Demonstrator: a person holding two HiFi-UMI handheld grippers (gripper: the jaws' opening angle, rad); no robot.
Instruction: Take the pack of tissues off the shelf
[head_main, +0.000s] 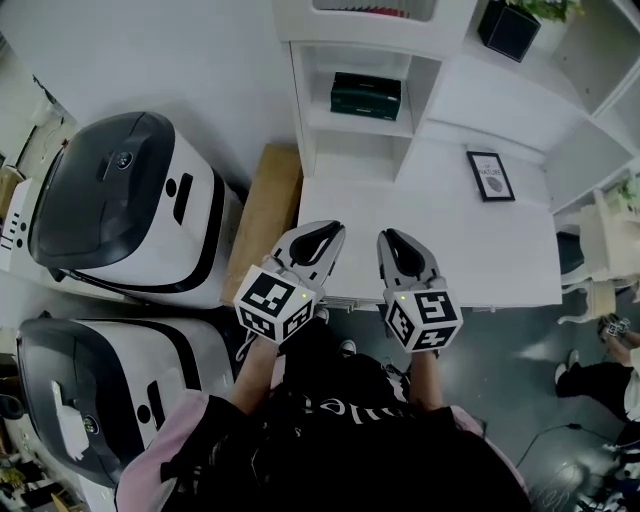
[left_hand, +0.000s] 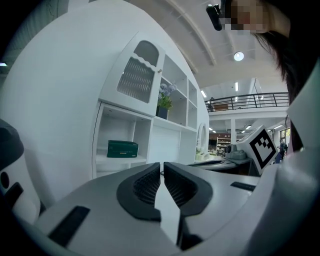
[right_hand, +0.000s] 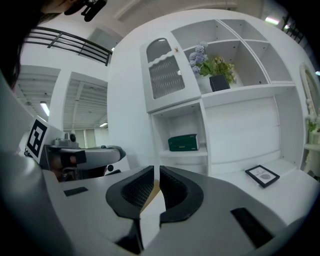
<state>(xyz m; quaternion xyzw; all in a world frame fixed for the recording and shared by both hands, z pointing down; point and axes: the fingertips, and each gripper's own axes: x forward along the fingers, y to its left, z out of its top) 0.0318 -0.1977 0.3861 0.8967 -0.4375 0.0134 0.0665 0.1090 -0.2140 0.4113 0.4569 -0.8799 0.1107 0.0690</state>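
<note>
A dark green pack of tissues (head_main: 366, 96) lies on a middle shelf of the white shelf unit (head_main: 303, 100); the same pack of tissues (left_hand: 122, 148) shows in the left gripper view, and the pack of tissues (right_hand: 183, 143) in the right gripper view. My left gripper (head_main: 325, 234) and right gripper (head_main: 391, 240) hover side by side over the near edge of the white desk (head_main: 500, 250), well short of the pack. Both are shut with nothing between their jaws. In their own views the left gripper (left_hand: 161, 170) and right gripper (right_hand: 156, 173) point toward the shelves.
A framed picture (head_main: 490, 176) lies on the desk to the right. A black pot with a plant (head_main: 510, 25) stands higher up. Two large white-and-black machines (head_main: 120, 205) sit at the left, a brown board (head_main: 262, 220) beside the shelf unit. A person's feet (head_main: 612, 330) show far right.
</note>
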